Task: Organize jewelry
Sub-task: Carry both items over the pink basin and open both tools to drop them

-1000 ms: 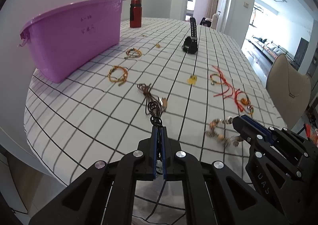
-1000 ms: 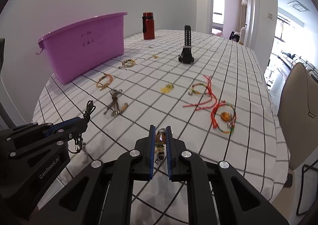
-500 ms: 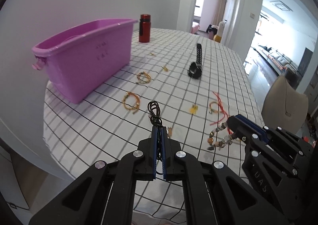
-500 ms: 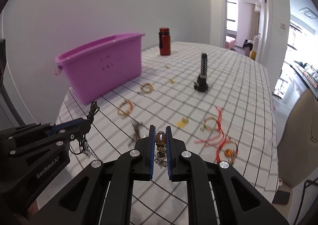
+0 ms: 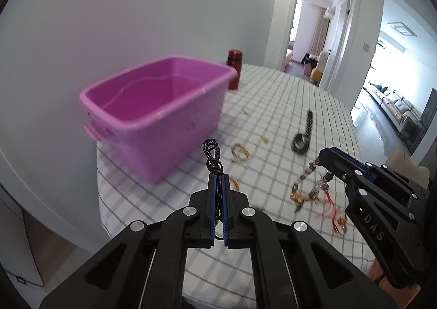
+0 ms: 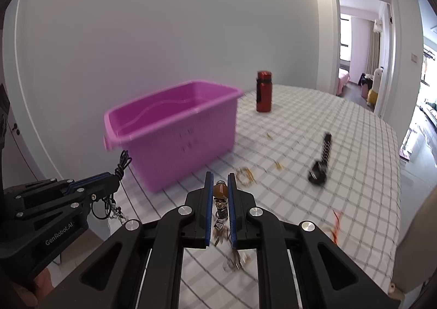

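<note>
Step in hand: I am carrying two pieces of jewelry at once toward the purple bin (image 5: 153,120), both lifted clear of the checked tablecloth (image 5: 286,106)
Left gripper (image 5: 217,180): my fingers are pressed together on a dark cord necklace (image 5: 211,154), whose loops stick up past the fingertips while the rest hangs below, seen from the right wrist view
Right gripper (image 6: 220,186): my fingers pinch a beaded bracelet (image 6: 220,191) by a brown bead; the rest of the strand dangles under the gripper
Where the bin is: far left of both grippers, open-topped, near the table's left edge; I can see nothing inside it, though its floor is partly hidden
Jewelry on the table: an orange cord bracelet (image 5: 240,152) just right of the bin, a black watch (image 5: 303,137) further right, red string pieces (image 5: 333,213) near right, small gold bits (image 5: 264,139) farther off
Also there: a red bottle (image 6: 263,94) behind the bin's far corner
Next move, as I judge it: bring each gripper over the bin's rim, well inside the opening, then spread the fingers so the pieces drop in; the dangling ends must clear the near wall first or they may catch on the rim
Writing: "GenRobot.AI" on the left gripper's body, "DAS" on the right gripper's body; the marks on the bin's side are too blurred to read
</note>
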Demonstrator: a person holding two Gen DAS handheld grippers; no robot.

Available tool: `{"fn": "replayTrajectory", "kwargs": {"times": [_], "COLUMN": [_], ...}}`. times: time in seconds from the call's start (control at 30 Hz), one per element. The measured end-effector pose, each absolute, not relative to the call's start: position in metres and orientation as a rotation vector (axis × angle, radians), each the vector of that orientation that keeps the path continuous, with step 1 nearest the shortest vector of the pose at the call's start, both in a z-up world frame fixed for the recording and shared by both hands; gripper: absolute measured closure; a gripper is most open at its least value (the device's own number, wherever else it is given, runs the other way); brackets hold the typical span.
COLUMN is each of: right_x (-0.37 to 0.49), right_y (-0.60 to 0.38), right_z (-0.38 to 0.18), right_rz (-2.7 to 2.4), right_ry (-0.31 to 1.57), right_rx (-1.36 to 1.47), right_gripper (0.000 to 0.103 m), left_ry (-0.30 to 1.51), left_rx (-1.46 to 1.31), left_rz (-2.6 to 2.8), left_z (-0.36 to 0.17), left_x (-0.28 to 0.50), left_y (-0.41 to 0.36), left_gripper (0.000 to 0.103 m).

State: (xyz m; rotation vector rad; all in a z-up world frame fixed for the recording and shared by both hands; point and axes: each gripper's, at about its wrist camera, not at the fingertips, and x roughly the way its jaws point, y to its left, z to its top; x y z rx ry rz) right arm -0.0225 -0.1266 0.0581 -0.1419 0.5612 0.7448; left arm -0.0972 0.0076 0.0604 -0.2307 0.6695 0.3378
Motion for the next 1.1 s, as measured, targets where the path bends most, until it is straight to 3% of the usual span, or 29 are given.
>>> {"fn": "replayTrajectory", "kwargs": {"times": [0.53, 0.8, 1.1], "right_x": [0.060, 0.105, 0.151], "right_y": [0.055, 0.131, 0.173], "right_z": [0.116, 0.099, 0.052], "right_rz": [0.726, 0.738, 0.707], "right_ry": [0.526, 0.614, 0.861], "right_rx": [-0.083, -0.109, -0.164], "right_gripper": [0.093, 0.093, 0.093], "left_ry": [0.672, 0.732, 0.914], "left_rx": [-0.193, -0.218, -0.288], "left_rz": [0.271, 0.272, 0.277], "left_z": [0.103, 0.083, 0.040], "left_x": [0.000, 0.046, 0.079], "left_y": [0.191, 0.251, 0.284], "left_gripper": [0.099, 0.099, 0.098]}}
